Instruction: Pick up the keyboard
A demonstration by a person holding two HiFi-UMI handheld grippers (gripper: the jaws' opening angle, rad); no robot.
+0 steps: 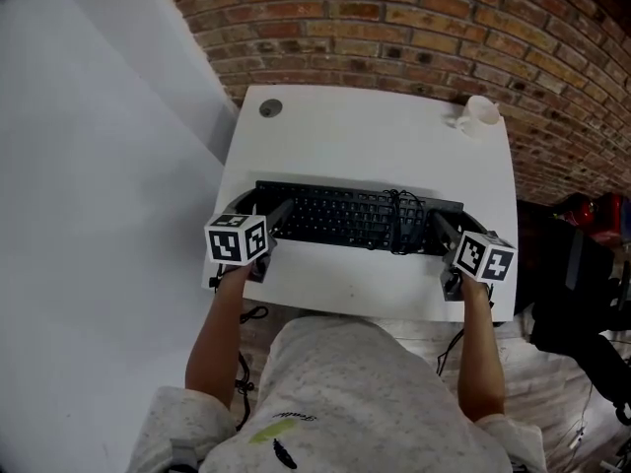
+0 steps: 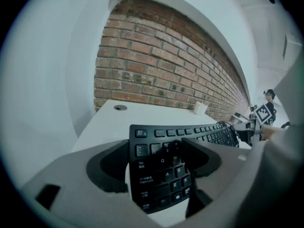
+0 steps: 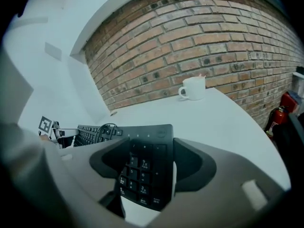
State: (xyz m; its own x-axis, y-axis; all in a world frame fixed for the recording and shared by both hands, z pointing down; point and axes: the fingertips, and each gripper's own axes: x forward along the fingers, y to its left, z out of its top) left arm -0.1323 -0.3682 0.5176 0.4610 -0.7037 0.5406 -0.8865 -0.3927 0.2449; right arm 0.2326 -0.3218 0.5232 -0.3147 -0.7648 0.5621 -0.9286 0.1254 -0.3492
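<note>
- Left tool (image 1: 268, 203) (image 2: 156, 148): its jaws are spread and straddle the left end of the keyboard (image 1: 345, 215), one jaw along each long edge. In the left gripper view a thin strip of white desk (image 1: 375, 146) shows between the left-hand jaw and the keyboard's edge. The right-hand jaw overlaps the outer keys.
- Right tool (image 1: 449, 220) (image 3: 145, 148): its jaws are also spread and straddle the keyboard's right end, over the number pad. In the right gripper view a sliver of desk shows between the right-hand jaw and the keyboard's edge, so nothing is pinched.
- Each tool carries a marker cube. The left one (image 1: 237, 239) is at the lower left of the keyboard in the head view, and the right one (image 1: 484, 256) is at its lower right.
- A bare forearm (image 1: 219, 333) runs from each tool down to the bottom of the head view.
- The keyboard is black and lies flat across the middle of the desk, its long side running left to right in the frame.
- A black cable (image 1: 404, 220) lies looped on top of the keys, right of the keyboard's centre.
- A white mug (image 1: 480, 114) stands near the upper right corner of the desk, well apart from the keyboard.
- A round hole (image 1: 270, 108) sits in the desk's upper left corner.
- A brick wall (image 1: 444, 28) fills the top and right of the head view, behind the desk.
- A red object (image 1: 606, 210) shows at the far right edge, beside the desk.
</note>
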